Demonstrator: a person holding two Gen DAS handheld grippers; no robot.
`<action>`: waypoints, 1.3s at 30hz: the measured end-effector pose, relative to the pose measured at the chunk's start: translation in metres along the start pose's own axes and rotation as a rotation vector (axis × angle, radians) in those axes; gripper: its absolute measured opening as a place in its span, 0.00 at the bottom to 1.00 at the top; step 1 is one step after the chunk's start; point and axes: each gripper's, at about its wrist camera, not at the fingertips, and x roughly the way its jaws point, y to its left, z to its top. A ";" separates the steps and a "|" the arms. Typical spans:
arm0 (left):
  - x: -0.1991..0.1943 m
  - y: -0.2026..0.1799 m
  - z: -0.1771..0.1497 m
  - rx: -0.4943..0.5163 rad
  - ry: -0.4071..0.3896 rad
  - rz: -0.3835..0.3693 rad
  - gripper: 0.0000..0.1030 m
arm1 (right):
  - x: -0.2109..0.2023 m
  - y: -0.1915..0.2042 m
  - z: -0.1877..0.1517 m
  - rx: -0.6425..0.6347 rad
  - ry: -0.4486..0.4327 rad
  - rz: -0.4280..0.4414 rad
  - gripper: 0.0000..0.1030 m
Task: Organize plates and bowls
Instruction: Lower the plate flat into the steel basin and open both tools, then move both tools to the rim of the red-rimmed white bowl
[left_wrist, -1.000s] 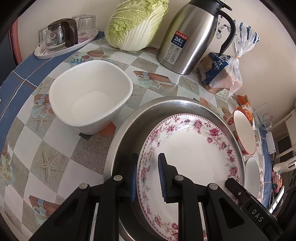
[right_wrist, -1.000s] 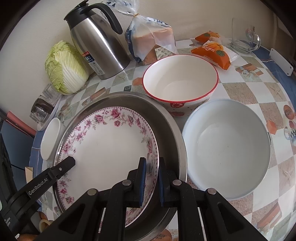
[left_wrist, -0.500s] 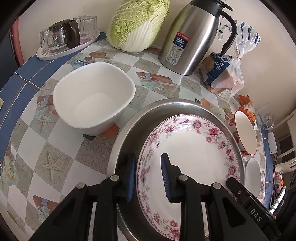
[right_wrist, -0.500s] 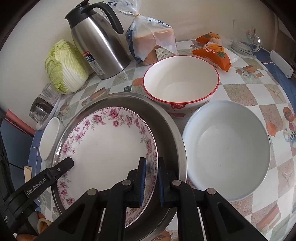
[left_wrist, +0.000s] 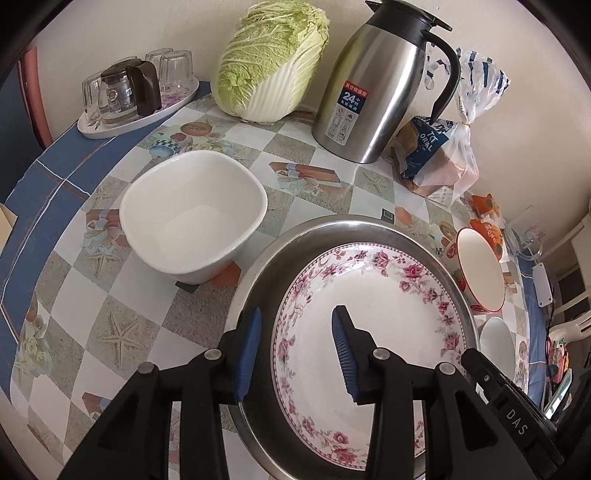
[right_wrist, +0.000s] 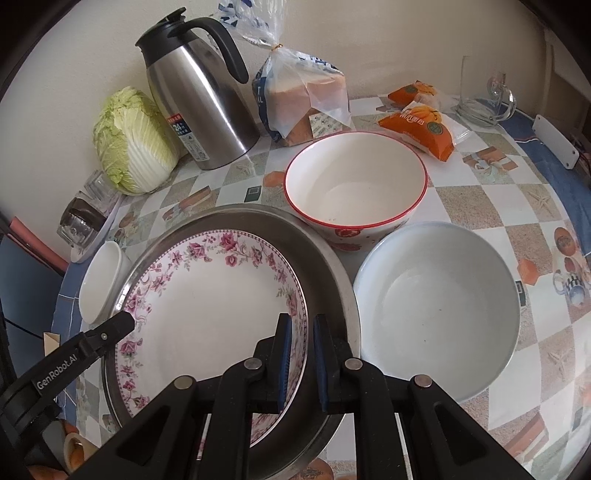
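A: Two grippers meet over one floral plate (left_wrist: 373, 332), which lies inside a steel basin (left_wrist: 258, 280) on a checked tablecloth (left_wrist: 122, 321). In the left wrist view, how does the left gripper (left_wrist: 295, 350) stand?

B: Its jaws have just been opening. They straddle the plate's near-left rim, and the blue pads (left_wrist: 249, 347) stand clear of it on both sides, so nothing is gripped. A white square bowl (left_wrist: 192, 218) sits on the cloth just left of the basin. Behind it are a napa cabbage (left_wrist: 273, 62), a steel thermal jug (left_wrist: 380, 92), a bag of bread (left_wrist: 439, 147) and a tray of glasses (left_wrist: 136, 96). A red-rimmed bowl (left_wrist: 480, 269) shows at the right edge.

A: And the right wrist view?

B: The right gripper (right_wrist: 300, 363) is nearly closed on the plate's (right_wrist: 207, 295) right rim, one pad on each side; whether the pads actually press the rim I cannot tell. The plate rests in the basin (right_wrist: 328, 266). The red-rimmed bowl (right_wrist: 354, 184) sits just behind the basin and a pale round bowl (right_wrist: 436, 306) just to its right, the two bowls close together. The left gripper's finger (right_wrist: 110, 328) reaches over the plate's far-left rim. The jug (right_wrist: 199, 92), cabbage (right_wrist: 133, 140), bread (right_wrist: 303, 99) and orange snack packets (right_wrist: 421, 125) line the wall.
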 end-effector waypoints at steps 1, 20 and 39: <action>-0.002 -0.001 0.000 0.004 -0.003 0.004 0.45 | -0.003 0.000 0.001 -0.001 -0.007 0.002 0.14; -0.010 -0.005 -0.001 0.055 -0.015 0.107 0.78 | -0.025 0.011 0.006 -0.082 -0.061 -0.080 0.78; -0.004 -0.012 -0.004 0.080 -0.018 0.141 0.91 | -0.024 0.010 0.010 -0.107 -0.076 -0.093 1.00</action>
